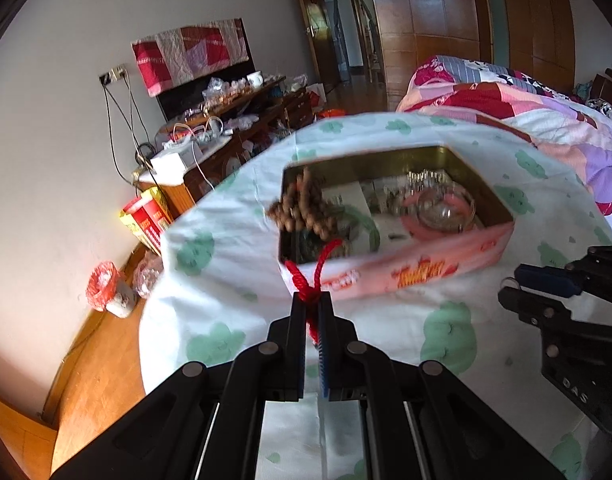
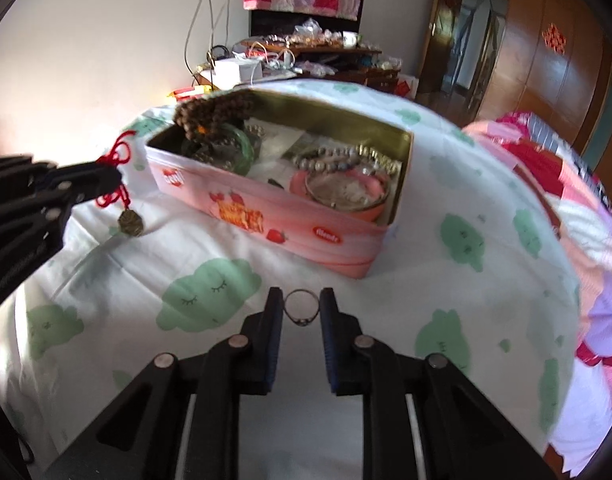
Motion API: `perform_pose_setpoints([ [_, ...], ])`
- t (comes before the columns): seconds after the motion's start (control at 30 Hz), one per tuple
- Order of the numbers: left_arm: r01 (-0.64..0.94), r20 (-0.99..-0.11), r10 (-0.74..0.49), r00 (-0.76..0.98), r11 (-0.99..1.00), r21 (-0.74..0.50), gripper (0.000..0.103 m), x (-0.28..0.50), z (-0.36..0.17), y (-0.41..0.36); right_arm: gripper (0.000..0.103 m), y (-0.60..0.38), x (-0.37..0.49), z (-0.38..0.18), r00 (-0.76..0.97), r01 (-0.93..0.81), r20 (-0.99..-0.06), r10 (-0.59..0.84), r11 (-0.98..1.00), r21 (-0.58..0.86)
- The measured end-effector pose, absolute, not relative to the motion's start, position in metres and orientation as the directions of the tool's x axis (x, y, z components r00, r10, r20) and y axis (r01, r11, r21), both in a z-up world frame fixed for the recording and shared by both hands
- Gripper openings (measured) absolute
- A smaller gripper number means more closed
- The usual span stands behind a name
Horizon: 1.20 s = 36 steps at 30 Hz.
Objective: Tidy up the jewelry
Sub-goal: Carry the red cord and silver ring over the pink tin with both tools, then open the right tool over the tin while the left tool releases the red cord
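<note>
Ring (image 2: 301, 307) thin, stiff, light, slippery; pinched across band between right gripper (image 2: 302, 312) pads, at 6 o'clock from tin (image 2: 306, 224). Left gripper (image 1: 311, 312) clamped on limp red cord (image 1: 306, 280); bead string (image 1: 298, 204) dangles over tin.

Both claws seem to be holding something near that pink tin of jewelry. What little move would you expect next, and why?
Probably the right gripper carries its ring forward over the open pink tin and lets go. The ring sits between its fingers just short of the tin, while the left gripper is shut on the red cord of a bead strand.
</note>
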<state>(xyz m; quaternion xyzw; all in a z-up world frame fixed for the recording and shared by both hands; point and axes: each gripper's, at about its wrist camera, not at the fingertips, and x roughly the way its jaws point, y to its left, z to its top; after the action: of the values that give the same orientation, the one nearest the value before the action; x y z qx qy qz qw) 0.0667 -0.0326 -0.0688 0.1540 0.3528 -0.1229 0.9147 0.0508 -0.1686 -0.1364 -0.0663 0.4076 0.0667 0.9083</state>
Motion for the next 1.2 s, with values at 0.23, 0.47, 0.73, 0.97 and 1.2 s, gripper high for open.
perform_pose_setpoints([
  [0.23, 0.343, -0.638, -0.134, 0.759, 0.914, 0.216, 0.004, 0.074, -0.029, -0.041, 0.020, -0.169, 0.052, -0.094, 0.727, -0.182, -0.683, 0.077, 0.980, -0.083],
  [0.47, 0.339, -0.625, -0.119, 0.772, 0.908, 0.247, 0.004, 0.096, -0.016, -0.051, 0.020, -0.174, 0.080, -0.077, 0.758, -0.162, -0.649, 0.061, 0.982, -0.097],
  [0.73, 0.322, -0.620, -0.093, 0.779, 0.908, 0.269, 0.004, 0.130, -0.017, -0.069, 0.020, -0.177, 0.112, -0.076, 0.769, -0.147, -0.637, 0.046, 0.983, -0.107],
  [0.97, 0.312, -0.646, -0.086, 0.758, 0.918, 0.244, 0.007, 0.161, -0.039, -0.078, 0.021, -0.176, 0.138, -0.093, 0.759, -0.151, -0.650, 0.047, 0.983, -0.106],
  [1.2, 0.250, -0.629, -0.019, 0.777, 0.927, 0.280, 0.074, 0.158, -0.054, -0.074, 0.040, -0.179, 0.139, -0.109, 0.743, -0.132, -0.669, 0.035, 0.987, -0.096],
])
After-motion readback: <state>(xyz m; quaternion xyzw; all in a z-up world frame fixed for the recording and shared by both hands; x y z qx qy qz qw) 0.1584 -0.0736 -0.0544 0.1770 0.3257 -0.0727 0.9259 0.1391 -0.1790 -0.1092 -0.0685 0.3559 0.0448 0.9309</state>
